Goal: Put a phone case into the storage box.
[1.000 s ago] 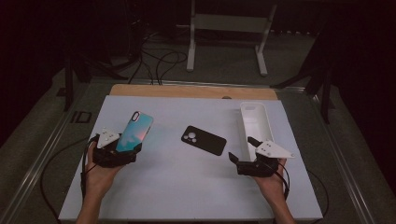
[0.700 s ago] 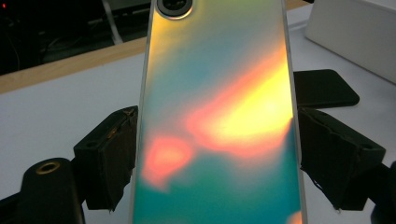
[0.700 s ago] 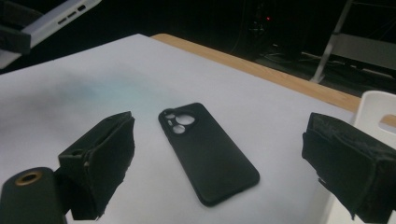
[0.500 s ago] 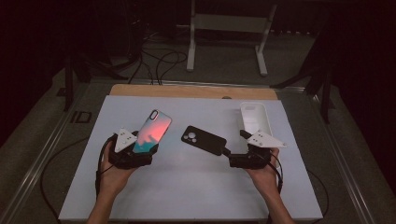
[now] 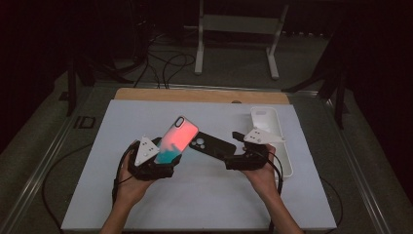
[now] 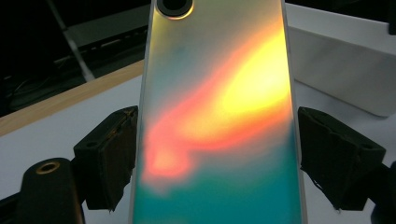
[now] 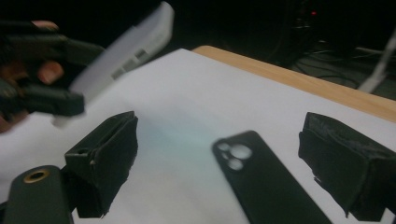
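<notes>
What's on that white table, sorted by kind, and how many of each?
Phones: 1, iridescent phone, held in the left tool
Phone cases: 1, black phone case
Trays: 1, white tray
Handheld tools: 2, including the right tool
Total: 5

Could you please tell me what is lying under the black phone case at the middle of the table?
The black phone case lies flat on the white table surface, camera cutout up. Only the white surface shows around it; whatever is directly beneath it is covered.

Left tool [image 5: 163, 161] grips an iridescent phone [image 5: 176, 141] — right tool [image 5: 233, 155] touches a black case [image 5: 212, 145].
</notes>
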`<state>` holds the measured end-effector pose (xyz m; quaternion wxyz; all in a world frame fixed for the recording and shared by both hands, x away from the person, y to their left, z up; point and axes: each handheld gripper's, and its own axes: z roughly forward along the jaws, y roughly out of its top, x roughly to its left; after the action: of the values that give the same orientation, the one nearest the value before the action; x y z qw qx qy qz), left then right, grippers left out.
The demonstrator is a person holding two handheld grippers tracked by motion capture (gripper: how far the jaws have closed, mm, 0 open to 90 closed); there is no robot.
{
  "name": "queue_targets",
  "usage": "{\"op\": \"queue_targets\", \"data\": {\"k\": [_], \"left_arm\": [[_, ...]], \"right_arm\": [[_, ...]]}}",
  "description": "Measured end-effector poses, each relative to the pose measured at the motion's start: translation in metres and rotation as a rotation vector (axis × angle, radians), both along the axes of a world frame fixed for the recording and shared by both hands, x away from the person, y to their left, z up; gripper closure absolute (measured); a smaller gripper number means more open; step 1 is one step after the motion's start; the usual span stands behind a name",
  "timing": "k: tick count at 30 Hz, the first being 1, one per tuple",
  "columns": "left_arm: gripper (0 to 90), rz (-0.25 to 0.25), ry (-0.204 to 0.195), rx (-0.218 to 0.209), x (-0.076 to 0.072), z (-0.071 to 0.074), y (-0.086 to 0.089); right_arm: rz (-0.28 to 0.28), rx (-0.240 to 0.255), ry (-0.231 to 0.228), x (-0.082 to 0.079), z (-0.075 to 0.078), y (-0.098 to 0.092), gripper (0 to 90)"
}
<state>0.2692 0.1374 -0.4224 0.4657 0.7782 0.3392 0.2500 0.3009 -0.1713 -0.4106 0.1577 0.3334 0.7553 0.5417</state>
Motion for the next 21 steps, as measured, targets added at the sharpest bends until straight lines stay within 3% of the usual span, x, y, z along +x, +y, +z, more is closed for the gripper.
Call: {"op": "queue_targets", "data": {"k": [7,10,14,17,21], "left_arm": [[17.4,-0.045,-0.023,-0.003,-0.007,-0.001,-0.017],[17.4,-0.062,-0.026,-0.001,-0.009,-0.001,-0.022],[17.4,-0.077,-0.03,-0.011,-0.011,-0.002,-0.025],[17.4,-0.088,-0.03,-0.031,-0.012,-0.003,-0.025],[17.5,-0.086,-0.033,-0.024,-0.013,-0.004,-0.027]], "right_arm": [[0.073,0.068,0.064,0.005,0.01,0.021,16.9],[0.117,0.095,0.092,0.007,0.013,0.031,23.4],[0.157,0.115,0.138,0.009,0.016,0.044,36.3],[0.135,0.098,0.178,0.011,0.016,0.051,49.4],[0.137,0.125,0.199,0.013,0.014,0.056,63.1]]}}
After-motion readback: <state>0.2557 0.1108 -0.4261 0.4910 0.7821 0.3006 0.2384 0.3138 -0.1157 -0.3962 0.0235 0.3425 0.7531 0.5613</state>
